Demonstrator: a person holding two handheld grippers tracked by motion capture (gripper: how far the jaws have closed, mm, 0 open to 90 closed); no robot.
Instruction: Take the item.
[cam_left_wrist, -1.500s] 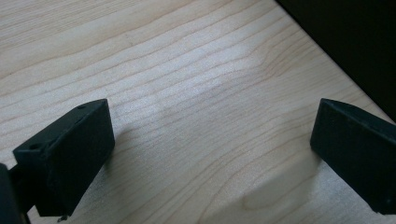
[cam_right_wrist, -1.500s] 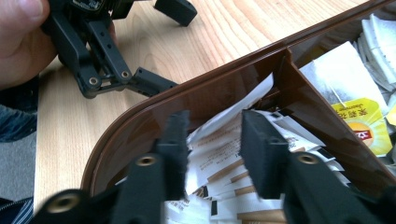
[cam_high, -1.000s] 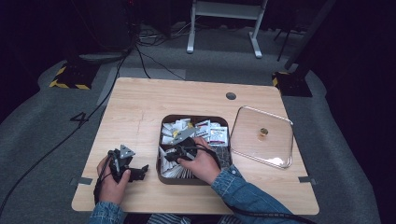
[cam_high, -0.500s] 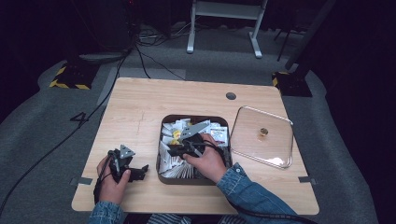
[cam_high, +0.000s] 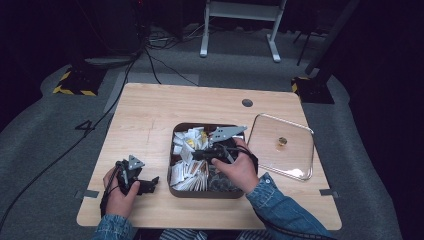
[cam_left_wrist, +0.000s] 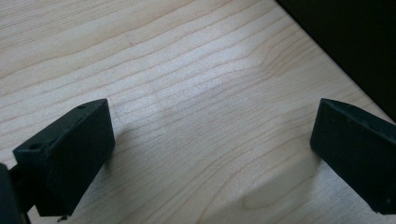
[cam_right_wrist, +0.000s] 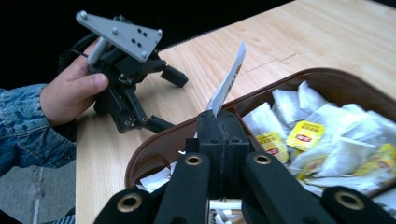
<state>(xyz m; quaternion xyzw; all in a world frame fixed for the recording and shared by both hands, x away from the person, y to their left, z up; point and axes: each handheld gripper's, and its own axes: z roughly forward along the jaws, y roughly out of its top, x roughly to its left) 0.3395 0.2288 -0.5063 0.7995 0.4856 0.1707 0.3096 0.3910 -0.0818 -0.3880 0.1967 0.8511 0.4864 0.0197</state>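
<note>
My right hand-held gripper is clamped on a white packet just above the brown tray's near rim. I'd lift straight up before swinging away, to clear that rim. Left hand-held gripper rests released on the bench; clear lid lies right of the tray.

Table: light wood, grommet hole at 12 o'clock edge. Clear square lid, gold knob, lying at 3 o'clock. Floor: grey carpet, black cables, white stand at 12 o'clock.
</note>
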